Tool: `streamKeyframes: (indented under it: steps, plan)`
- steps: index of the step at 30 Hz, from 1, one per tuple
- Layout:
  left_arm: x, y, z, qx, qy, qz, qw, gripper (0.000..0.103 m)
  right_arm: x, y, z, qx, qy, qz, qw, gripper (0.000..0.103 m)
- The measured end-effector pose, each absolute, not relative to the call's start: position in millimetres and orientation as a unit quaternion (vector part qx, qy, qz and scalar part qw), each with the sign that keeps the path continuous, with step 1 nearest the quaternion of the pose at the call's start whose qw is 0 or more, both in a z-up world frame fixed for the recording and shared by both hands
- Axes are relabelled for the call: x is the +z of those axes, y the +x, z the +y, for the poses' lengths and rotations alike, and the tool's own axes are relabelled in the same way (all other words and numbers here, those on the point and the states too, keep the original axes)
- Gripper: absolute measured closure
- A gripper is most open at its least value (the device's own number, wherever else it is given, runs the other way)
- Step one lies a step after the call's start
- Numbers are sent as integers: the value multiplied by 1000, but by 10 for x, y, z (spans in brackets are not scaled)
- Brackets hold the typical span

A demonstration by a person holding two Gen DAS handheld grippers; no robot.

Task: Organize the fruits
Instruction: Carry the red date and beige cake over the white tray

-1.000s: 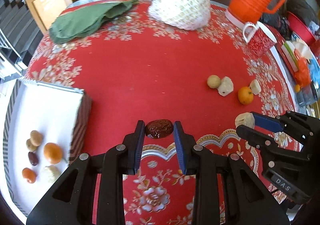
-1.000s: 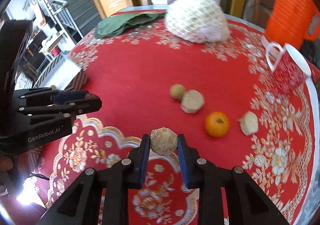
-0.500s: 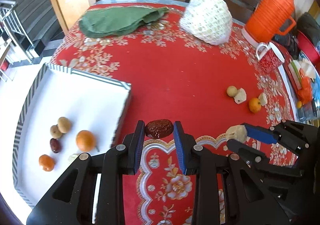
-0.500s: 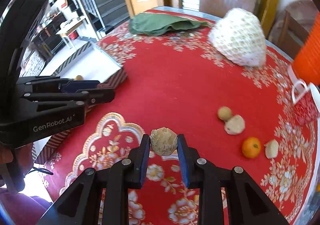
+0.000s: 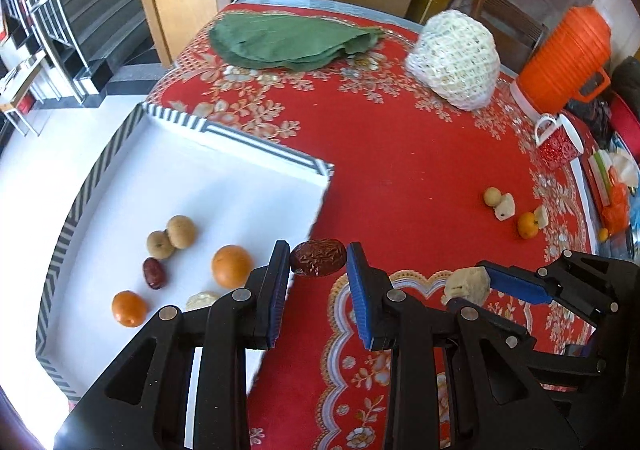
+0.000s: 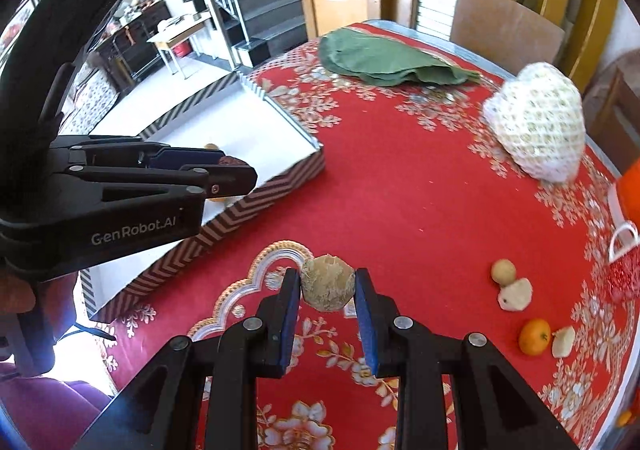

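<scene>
Jaws of the left gripper (image 5: 319, 264) are clamped on a wrinkled red date (image 5: 318, 263) above the right edge of the white tray (image 5: 240, 154), while the right gripper (image 6: 327, 288) at about three o'clock from it pinches a pale fibrous lump (image 6: 327, 288) over the red worktop (image 5: 400, 154). Inside the tray lie two oranges (image 5: 232, 265), another date (image 5: 154, 273) and two tan round fruits (image 5: 181, 231). Toward two o'clock on the worktop a small orange (image 5: 527, 225), a tan fruit (image 5: 492, 196) and two pale pieces (image 5: 505, 207) sit close together.
</scene>
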State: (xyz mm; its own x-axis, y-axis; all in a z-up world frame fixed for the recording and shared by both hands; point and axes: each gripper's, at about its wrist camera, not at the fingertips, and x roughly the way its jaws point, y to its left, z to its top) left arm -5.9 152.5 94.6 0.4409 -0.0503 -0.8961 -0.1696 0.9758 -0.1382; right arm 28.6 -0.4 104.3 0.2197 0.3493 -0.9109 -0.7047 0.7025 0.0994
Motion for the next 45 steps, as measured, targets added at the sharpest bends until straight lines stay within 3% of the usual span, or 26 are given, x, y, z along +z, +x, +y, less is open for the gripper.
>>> streamKeyframes:
  steps: [25, 45]
  plan:
    - [804, -618, 2674, 138, -174, 536, 815, 75, 1037, 61, 1049, 453, -211, 509, 701, 77]
    - [483, -872, 3081, 194, -208, 556, 781, 75, 414, -232, 1835, 526, -248, 542, 607, 77]
